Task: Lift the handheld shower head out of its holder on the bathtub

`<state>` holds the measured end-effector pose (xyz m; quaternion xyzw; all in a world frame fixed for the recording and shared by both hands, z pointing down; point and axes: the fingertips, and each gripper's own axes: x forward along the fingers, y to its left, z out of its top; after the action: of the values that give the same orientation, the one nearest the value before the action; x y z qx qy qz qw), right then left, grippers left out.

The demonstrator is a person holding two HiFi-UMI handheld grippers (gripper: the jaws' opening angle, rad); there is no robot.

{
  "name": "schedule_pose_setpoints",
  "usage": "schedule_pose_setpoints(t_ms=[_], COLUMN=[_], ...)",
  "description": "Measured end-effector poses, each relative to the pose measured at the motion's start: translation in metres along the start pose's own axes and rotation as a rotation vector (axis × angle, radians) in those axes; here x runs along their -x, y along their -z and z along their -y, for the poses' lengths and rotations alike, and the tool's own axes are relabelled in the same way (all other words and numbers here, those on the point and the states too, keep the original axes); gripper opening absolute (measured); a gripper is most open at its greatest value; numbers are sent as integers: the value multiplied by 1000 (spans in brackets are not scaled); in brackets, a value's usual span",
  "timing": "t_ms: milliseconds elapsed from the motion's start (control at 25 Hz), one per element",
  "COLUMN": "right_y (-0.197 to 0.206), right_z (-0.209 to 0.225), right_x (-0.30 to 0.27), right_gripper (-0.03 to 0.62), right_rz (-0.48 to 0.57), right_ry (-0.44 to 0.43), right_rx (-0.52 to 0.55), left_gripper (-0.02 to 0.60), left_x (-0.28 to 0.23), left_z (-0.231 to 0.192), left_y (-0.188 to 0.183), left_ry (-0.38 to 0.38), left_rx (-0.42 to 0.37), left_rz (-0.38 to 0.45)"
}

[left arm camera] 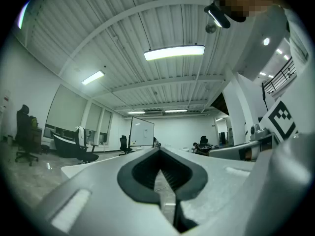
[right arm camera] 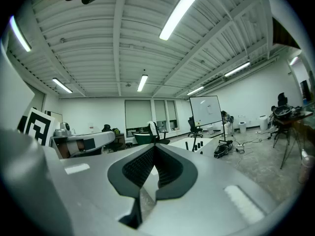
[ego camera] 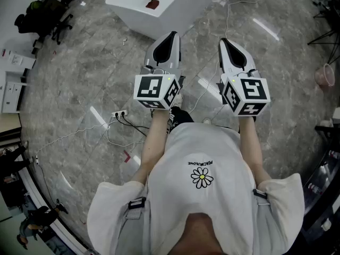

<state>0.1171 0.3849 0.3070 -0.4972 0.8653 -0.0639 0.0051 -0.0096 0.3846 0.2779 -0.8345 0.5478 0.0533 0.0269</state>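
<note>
No shower head or holder can be made out in any view. A dark bathtub (left arm camera: 66,144) with a white cloth over its rim stands far off by the windows; the right gripper view shows the bathtub (right arm camera: 142,137) too. In the head view my left gripper (ego camera: 171,34) and right gripper (ego camera: 224,40) are held side by side at waist height, pointing forward over the marble floor. Both are shut with nothing between the jaws. The left gripper (left arm camera: 160,151) and right gripper (right arm camera: 155,148) each show jaw tips meeting.
A white box-shaped unit (ego camera: 159,15) with a small dark red item (ego camera: 152,5) on top stands just ahead of the grippers. A power strip with cables (ego camera: 121,113) lies on the floor at left. A pink bucket (ego camera: 325,74), office chair (ego camera: 37,20) and whiteboard (right arm camera: 205,109) stand around.
</note>
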Motion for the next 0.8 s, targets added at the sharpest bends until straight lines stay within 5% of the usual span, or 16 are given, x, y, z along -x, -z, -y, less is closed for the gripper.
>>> schedule_pose_setpoints(t_ms=[800], right_y=[7], right_z=[28], right_x=[31], right_gripper=[23], right_rz=[26], right_ry=[61], right_rx=[-85], left_gripper=[0], left_x=[1], left_z=[27], left_y=[3], left_ry=[43], left_rx=[13], left_rz=[-28])
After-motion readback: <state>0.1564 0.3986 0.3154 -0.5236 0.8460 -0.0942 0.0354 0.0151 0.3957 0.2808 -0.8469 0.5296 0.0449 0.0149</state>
